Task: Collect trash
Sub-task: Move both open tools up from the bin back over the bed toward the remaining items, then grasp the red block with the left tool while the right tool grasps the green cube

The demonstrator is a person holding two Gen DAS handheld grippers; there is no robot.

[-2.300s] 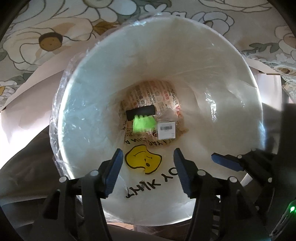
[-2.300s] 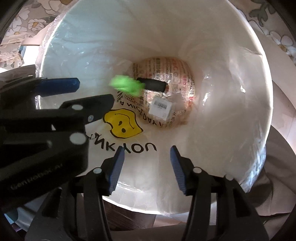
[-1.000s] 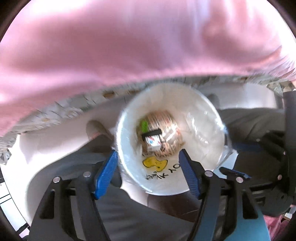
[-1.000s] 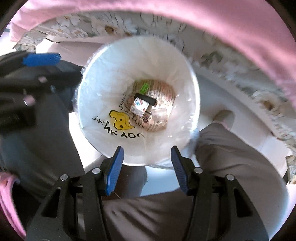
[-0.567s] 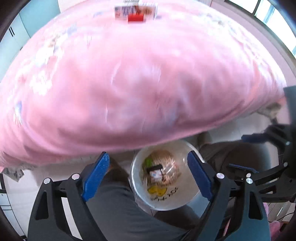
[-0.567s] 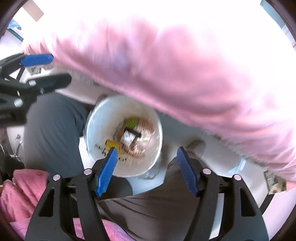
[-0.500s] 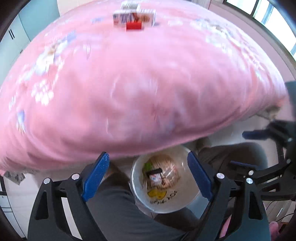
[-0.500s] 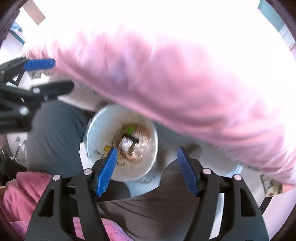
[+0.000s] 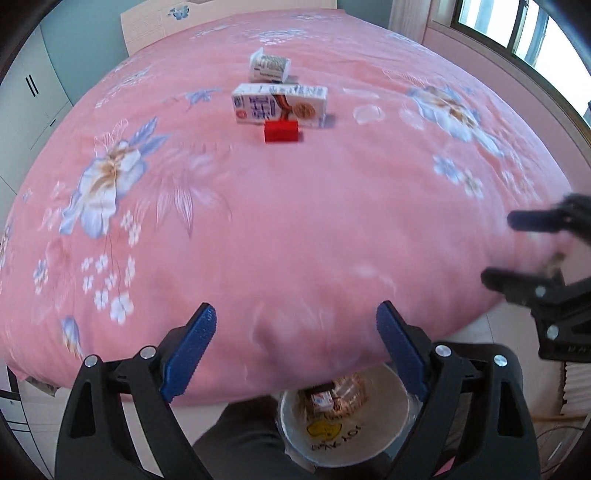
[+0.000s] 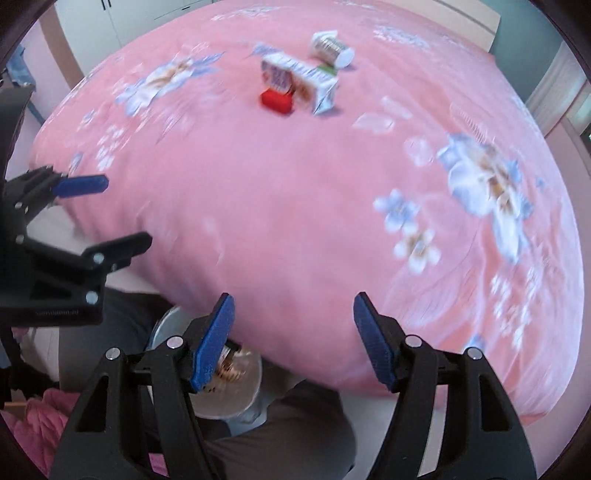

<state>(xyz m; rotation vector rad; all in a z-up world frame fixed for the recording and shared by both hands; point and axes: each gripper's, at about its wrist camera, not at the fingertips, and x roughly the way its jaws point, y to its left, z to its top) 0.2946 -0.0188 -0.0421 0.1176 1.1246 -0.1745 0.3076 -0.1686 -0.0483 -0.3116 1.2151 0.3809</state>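
Observation:
On the pink floral bed cover (image 9: 295, 229) lie a milk carton (image 9: 279, 106), a small red box (image 9: 281, 131), a white cup on its side (image 9: 269, 68) and a clear wrapper (image 9: 367, 113). The right wrist view shows the same carton (image 10: 299, 79), red box (image 10: 276, 100) and cup (image 10: 331, 46). The lined white bin (image 9: 343, 439) with trash inside stands on the floor below the bed edge. My left gripper (image 9: 295, 314) hangs above the bed edge, its jaws opening with nothing between them. My right gripper (image 10: 293, 302) is open and empty beside it.
A person's grey-trousered legs (image 9: 240, 443) flank the bin. The bin (image 10: 236, 387) is half hidden under the cover's edge in the right wrist view. Cabinets (image 9: 33, 92) stand at the far left, a window (image 9: 517, 33) at the far right.
Both grippers rose out of the bin to above the bed edge and tilted up toward the bed top. Their jaws widened. The trash dropped earlier stays in the bin.

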